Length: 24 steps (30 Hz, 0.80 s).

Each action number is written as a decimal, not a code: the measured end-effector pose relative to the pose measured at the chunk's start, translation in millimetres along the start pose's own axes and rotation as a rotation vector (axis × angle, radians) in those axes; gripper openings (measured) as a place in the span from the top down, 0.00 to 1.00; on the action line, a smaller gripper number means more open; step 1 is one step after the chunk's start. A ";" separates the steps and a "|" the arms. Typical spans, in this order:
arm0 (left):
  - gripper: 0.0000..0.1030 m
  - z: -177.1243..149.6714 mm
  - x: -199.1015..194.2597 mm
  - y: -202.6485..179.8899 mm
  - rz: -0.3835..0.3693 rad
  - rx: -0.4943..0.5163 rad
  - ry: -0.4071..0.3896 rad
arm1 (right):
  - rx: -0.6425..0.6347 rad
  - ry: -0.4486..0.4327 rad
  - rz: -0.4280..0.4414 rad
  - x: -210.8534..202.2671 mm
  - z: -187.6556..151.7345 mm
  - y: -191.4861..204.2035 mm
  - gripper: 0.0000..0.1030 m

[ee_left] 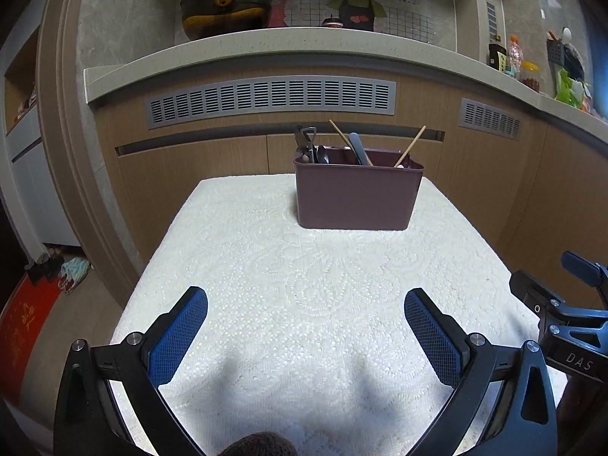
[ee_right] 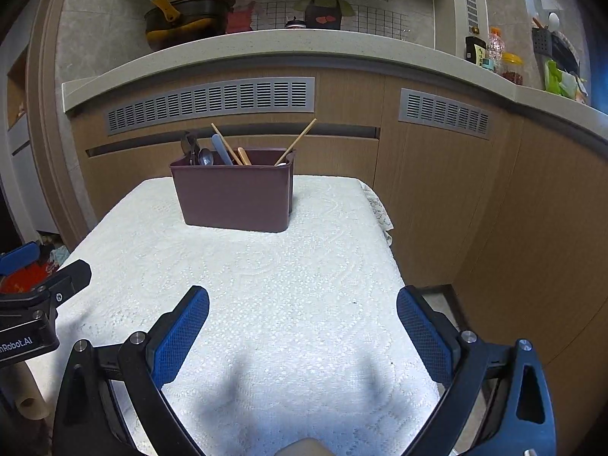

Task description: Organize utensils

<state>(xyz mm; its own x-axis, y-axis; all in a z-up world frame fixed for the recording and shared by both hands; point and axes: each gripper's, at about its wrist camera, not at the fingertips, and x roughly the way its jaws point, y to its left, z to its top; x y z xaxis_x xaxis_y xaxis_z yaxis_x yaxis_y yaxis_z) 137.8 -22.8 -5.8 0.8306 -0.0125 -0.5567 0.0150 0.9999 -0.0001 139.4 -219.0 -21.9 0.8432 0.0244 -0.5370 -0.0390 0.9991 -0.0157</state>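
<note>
A maroon plastic utensil holder (ee_left: 357,193) stands at the far end of the white-clothed table (ee_left: 304,285); it also shows in the right wrist view (ee_right: 235,193). Chopsticks (ee_left: 409,146), a grey-blue handle (ee_left: 359,148), a metal spoon (ee_left: 322,154) and dark tongs (ee_left: 306,140) stick out of it. My left gripper (ee_left: 306,304) is open and empty above the near part of the table. My right gripper (ee_right: 303,306) is open and empty, also over the near part. Each gripper shows at the edge of the other's view (ee_left: 570,315) (ee_right: 34,304).
A wooden cabinet front with grey vents (ee_left: 269,98) rises behind the table under a stone counter (ee_left: 266,41). A dark pot (ee_left: 228,11) and bottles (ee_left: 513,57) sit on the counter. The table's right edge (ee_right: 387,235) drops to the floor. A cardboard roll (ee_right: 26,391) lies at the left.
</note>
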 end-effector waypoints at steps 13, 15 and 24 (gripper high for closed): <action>0.00 -0.3 -0.4 0.3 -0.005 0.008 0.003 | -0.003 -0.004 0.002 -1.7 -0.5 0.5 0.04; 0.00 -0.3 -0.7 0.5 -0.007 0.008 0.003 | -0.006 -0.006 0.004 -2.3 -0.4 0.6 0.04; 0.00 -1.3 -2.0 -0.2 -0.005 0.005 0.006 | -0.008 -0.013 0.003 -3.0 -0.7 0.7 0.04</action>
<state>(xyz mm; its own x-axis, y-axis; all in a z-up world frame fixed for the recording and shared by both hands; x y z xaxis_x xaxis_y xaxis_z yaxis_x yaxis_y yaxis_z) 135.4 -23.0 -5.7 0.8273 -0.0171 -0.5616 0.0216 0.9998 0.0013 136.5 -218.3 -20.9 0.8498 0.0284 -0.5263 -0.0464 0.9987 -0.0210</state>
